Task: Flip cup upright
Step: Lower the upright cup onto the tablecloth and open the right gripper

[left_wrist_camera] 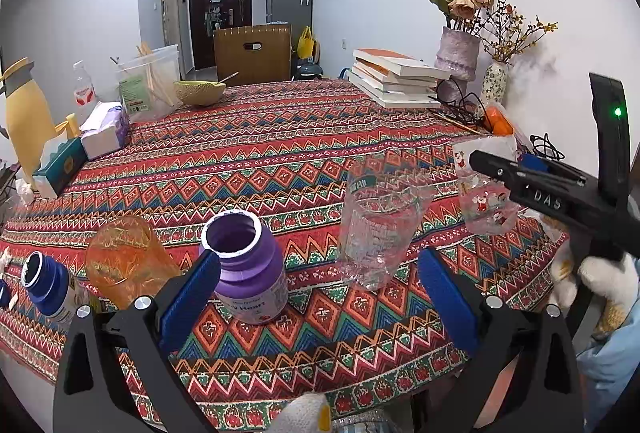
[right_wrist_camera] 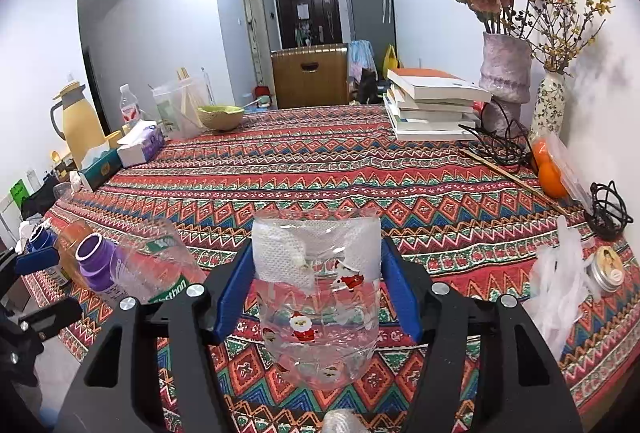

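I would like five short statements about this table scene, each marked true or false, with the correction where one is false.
1. The right gripper has the Santa cup between its fingers. True.
2. The left gripper holds the purple bottle. False: it is open and holds nothing.
3. The purple bottle has no cap. True.
4. The books lie beside the yellow jug. False: they lie at the opposite side, by the vases.
5. The tablecloth is plain white. False: it is patterned red.
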Demonstrator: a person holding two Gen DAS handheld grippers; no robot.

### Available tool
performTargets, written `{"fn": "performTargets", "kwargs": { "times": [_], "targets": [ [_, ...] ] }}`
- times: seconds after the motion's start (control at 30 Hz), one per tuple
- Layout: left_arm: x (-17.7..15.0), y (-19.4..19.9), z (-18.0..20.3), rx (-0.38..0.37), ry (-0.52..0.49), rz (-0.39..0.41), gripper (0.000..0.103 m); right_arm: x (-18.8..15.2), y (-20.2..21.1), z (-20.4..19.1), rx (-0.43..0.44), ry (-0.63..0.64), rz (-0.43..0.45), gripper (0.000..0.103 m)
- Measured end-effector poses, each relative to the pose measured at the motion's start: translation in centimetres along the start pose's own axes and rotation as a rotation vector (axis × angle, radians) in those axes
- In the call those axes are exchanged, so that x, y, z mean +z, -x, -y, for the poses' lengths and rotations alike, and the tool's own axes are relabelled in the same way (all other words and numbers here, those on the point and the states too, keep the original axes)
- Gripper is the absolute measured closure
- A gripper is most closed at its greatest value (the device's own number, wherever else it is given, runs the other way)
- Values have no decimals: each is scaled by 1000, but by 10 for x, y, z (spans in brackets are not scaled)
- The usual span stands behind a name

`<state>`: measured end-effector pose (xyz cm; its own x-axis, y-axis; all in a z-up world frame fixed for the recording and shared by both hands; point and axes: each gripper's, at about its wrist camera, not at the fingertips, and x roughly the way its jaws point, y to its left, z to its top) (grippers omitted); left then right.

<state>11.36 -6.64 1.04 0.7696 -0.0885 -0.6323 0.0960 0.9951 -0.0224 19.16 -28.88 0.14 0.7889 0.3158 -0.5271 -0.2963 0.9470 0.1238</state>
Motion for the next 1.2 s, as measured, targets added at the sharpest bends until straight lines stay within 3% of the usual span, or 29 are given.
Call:
{"fn": "performTargets", "kwargs": {
  "times": [0.53, 1.2],
  "targets": [
    [-6, -1, 1, 17, -2, -8, 7, -25, -9, 4, 27, -38, 31, 41],
    [-9, -5, 1, 23, 2, -20, 7, -23, -14, 3, 28, -24, 53, 41]
  ]
}}
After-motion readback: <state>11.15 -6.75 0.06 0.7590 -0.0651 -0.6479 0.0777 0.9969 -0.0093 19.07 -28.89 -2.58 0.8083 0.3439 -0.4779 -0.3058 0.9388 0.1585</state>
